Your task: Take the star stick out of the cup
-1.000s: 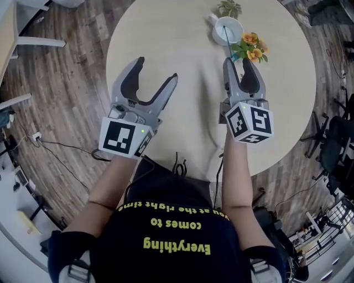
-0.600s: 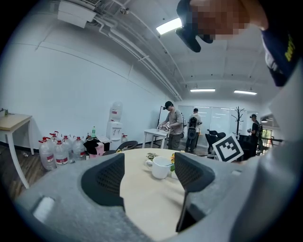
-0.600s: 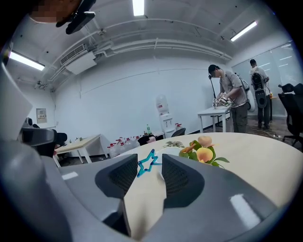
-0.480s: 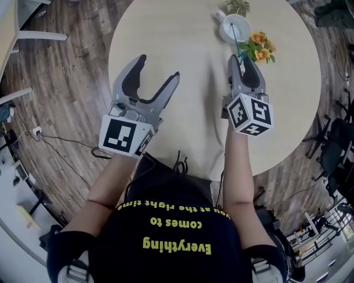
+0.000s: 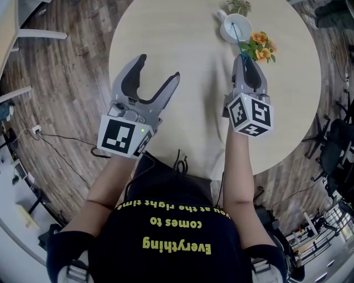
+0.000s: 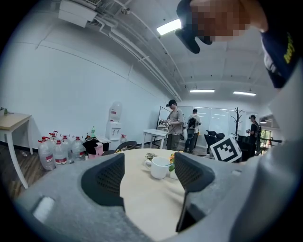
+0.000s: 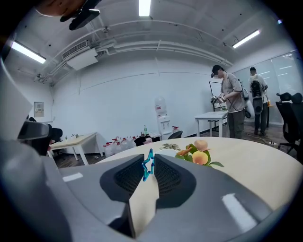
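A white cup [image 5: 237, 27] stands at the far side of the round table [image 5: 182, 44], and a thin blue star stick [image 5: 238, 40] leans out of it toward me. My right gripper [image 5: 246, 56] reaches up to the cup with its jaws closing. In the right gripper view the blue star [image 7: 148, 165] sits between the pads at the tips and touches both. My left gripper [image 5: 159, 66] hovers open and empty over the table's left part. The left gripper view shows the cup [image 6: 160, 167] beyond its jaws.
A small bunch of orange flowers [image 5: 259, 47] lies right of the cup, close to my right gripper. A dried sprig [image 5: 239, 5] sits behind the cup. Wooden floor surrounds the table. Several people [image 7: 232, 101], tables and water bottles [image 6: 57, 152] stand in the room beyond.
My right gripper has moved forward to the cup and its jaws have narrowed around the star stick. The left gripper has stayed where it was.
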`<state>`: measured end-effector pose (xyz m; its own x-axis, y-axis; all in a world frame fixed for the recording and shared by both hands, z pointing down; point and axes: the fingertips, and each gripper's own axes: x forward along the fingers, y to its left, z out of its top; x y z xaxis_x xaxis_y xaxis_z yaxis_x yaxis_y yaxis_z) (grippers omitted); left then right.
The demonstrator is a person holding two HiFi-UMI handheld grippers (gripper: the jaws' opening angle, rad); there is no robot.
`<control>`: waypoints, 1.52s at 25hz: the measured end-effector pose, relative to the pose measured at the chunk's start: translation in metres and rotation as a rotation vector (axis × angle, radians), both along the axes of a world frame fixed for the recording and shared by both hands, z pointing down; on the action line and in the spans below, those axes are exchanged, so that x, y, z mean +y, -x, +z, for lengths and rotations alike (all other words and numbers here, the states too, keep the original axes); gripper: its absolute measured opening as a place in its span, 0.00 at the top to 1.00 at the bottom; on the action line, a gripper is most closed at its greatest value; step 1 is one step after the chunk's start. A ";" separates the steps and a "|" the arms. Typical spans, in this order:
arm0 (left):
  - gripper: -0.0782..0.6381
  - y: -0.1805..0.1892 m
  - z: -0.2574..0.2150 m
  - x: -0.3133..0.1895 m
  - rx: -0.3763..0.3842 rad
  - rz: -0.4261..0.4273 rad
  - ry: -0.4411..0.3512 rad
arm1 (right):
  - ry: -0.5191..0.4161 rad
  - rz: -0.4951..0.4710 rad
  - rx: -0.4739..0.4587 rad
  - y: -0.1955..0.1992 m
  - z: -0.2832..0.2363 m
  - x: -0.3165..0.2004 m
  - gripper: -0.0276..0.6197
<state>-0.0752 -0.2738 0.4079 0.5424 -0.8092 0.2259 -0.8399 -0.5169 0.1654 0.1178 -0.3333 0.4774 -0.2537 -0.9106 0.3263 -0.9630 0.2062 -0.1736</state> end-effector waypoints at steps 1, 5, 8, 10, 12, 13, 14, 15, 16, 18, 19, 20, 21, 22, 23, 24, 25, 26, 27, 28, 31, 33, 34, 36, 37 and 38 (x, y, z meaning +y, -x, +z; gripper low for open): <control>0.43 0.000 0.000 0.001 -0.001 0.001 -0.003 | -0.002 0.003 0.008 -0.001 -0.001 0.000 0.83; 0.43 0.000 -0.001 0.002 0.002 -0.004 -0.005 | 0.006 0.017 0.025 -0.005 0.000 0.002 0.89; 0.43 0.000 -0.003 0.004 0.003 -0.009 -0.008 | 0.003 0.029 0.039 -0.008 -0.003 0.003 0.90; 0.43 0.001 -0.004 0.007 0.003 -0.012 -0.011 | -0.004 0.036 0.050 -0.010 -0.006 0.005 0.91; 0.43 0.001 -0.006 0.010 0.002 -0.015 -0.016 | -0.014 0.043 0.060 -0.012 -0.010 0.007 0.91; 0.43 0.002 -0.007 0.011 0.001 -0.019 -0.020 | -0.020 0.046 0.064 -0.014 -0.011 0.008 0.91; 0.43 0.003 -0.008 0.011 -0.001 -0.025 -0.024 | -0.025 0.049 0.067 -0.015 -0.013 0.009 0.91; 0.43 0.004 -0.010 0.012 -0.004 -0.033 -0.029 | -0.030 0.053 0.070 -0.016 -0.015 0.010 0.91; 0.43 0.006 -0.011 0.012 -0.008 -0.039 -0.035 | -0.035 0.056 0.073 -0.017 -0.017 0.010 0.91; 0.43 0.007 -0.014 0.014 -0.011 -0.047 -0.044 | -0.049 0.061 0.078 -0.018 -0.022 0.012 0.91; 0.43 0.007 -0.015 0.014 -0.010 -0.049 -0.047 | -0.055 0.062 0.080 -0.019 -0.024 0.012 0.91; 0.43 0.008 -0.016 0.016 -0.009 -0.050 -0.048 | -0.061 0.063 0.083 -0.019 -0.027 0.014 0.91; 0.43 0.008 -0.017 0.017 -0.008 -0.050 -0.049 | -0.065 0.065 0.084 -0.019 -0.030 0.015 0.91; 0.43 0.008 -0.019 0.018 -0.006 -0.050 -0.051 | -0.069 0.066 0.086 -0.020 -0.032 0.017 0.91; 0.43 0.008 -0.020 0.019 -0.005 -0.049 -0.053 | -0.074 0.069 0.087 -0.020 -0.035 0.019 0.91; 0.43 0.008 -0.022 0.021 -0.003 -0.048 -0.056 | -0.079 0.071 0.088 -0.021 -0.037 0.021 0.91; 0.43 0.008 -0.024 0.022 -0.002 -0.046 -0.060 | -0.084 0.075 0.088 -0.022 -0.040 0.023 0.91; 0.43 0.008 -0.026 0.023 -0.001 -0.044 -0.064 | -0.089 0.078 0.088 -0.023 -0.044 0.026 0.91; 0.43 0.008 -0.028 0.024 0.001 -0.040 -0.068 | -0.094 0.081 0.088 -0.024 -0.047 0.028 0.91; 0.43 0.007 -0.030 0.025 0.003 -0.036 -0.072 | -0.100 0.085 0.088 -0.025 -0.050 0.031 0.91; 0.43 0.004 -0.039 0.029 0.019 -0.021 -0.091 | -0.117 0.094 0.086 -0.028 -0.061 0.040 0.91; 0.43 0.002 -0.046 0.033 0.029 -0.014 -0.106 | -0.130 0.099 0.085 -0.030 -0.069 0.047 0.91; 0.45 0.002 -0.049 0.034 0.034 -0.013 -0.113 | -0.136 0.102 0.084 -0.030 -0.073 0.050 0.91; 0.47 0.001 -0.054 0.037 0.038 -0.006 -0.125 | -0.148 0.106 0.083 -0.031 -0.079 0.056 0.91; 0.48 0.000 -0.056 0.039 0.039 -0.002 -0.130 | -0.154 0.109 0.084 -0.031 -0.083 0.059 0.91; 0.49 -0.001 -0.058 0.040 0.041 0.003 -0.135 | -0.161 0.110 0.084 -0.032 -0.086 0.062 0.91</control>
